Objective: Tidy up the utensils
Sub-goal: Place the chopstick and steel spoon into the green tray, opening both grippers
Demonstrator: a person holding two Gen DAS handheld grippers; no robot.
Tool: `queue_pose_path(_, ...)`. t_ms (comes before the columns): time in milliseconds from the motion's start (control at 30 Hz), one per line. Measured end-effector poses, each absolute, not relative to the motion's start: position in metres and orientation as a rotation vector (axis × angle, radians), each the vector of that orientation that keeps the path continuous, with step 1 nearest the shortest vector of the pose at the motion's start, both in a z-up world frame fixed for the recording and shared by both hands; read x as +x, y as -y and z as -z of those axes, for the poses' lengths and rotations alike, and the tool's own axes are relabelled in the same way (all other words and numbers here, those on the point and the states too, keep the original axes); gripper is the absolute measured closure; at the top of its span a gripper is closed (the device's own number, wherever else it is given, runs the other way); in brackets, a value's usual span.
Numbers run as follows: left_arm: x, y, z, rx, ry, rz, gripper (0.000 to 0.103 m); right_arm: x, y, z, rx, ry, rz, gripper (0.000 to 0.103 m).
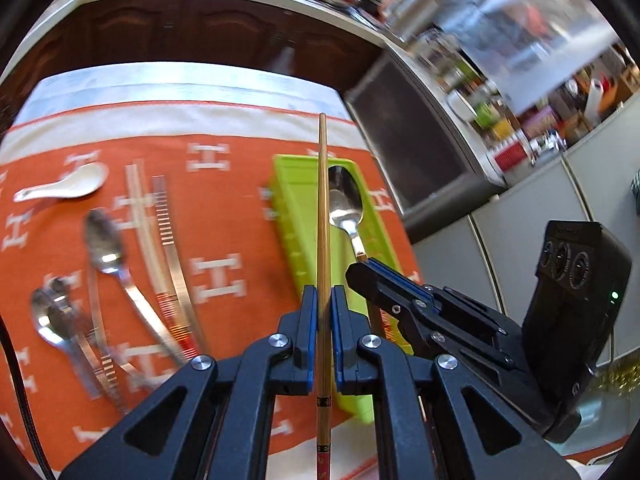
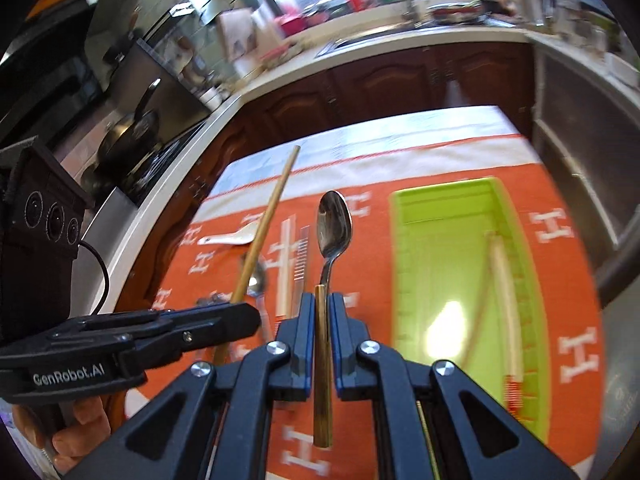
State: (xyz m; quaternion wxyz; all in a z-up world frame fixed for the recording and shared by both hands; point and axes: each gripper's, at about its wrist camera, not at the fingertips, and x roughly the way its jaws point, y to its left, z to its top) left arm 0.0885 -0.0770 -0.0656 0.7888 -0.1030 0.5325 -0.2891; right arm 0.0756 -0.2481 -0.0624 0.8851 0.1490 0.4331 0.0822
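My left gripper [image 1: 324,300] is shut on a wooden chopstick [image 1: 323,208] that points away over the green tray [image 1: 296,200]. My right gripper [image 2: 322,304] is shut on the gold handle of a metal spoon [image 2: 334,228], held above the orange cloth left of the green tray [image 2: 440,264]. In the left wrist view the right gripper [image 1: 360,274] holds that spoon [image 1: 346,200] over the tray. A chopstick [image 2: 504,292] lies inside the tray. On the cloth to the left lie a white ceramic spoon [image 1: 64,188], metal spoons [image 1: 104,244] and chopsticks [image 1: 160,240].
The table with the orange patterned cloth [image 1: 224,216] stands before dark wood cabinets [image 1: 180,28] and a kitchen counter. A stove with a black pan [image 2: 128,136] is at the left in the right wrist view. A dark appliance door [image 1: 404,140] is right of the table.
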Motion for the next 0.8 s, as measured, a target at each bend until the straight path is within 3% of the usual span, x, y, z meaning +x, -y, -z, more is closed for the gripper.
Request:
queue_pose_path(400, 0.115, 0.162, 0.118, -0.189, -1.291, 0.572, 0.099, 0.059, 0.317, 0.101, 0.301, -0.978, -0.019, 0.096)
queue_pose_path(567, 0.116, 0.164, 0.132, -0.178, -1.33, 0.527, 0.077, 0.064, 0.323, 0.115, 0.317, -1.032, -0.009, 0.095)
queue_pose_path(800, 0.101, 0.152, 0.119, -0.114, -1.277, 0.498, 0.073, 0.061, 0.322, 0.11, 0.345, -1.008, -0.05, 0.093)
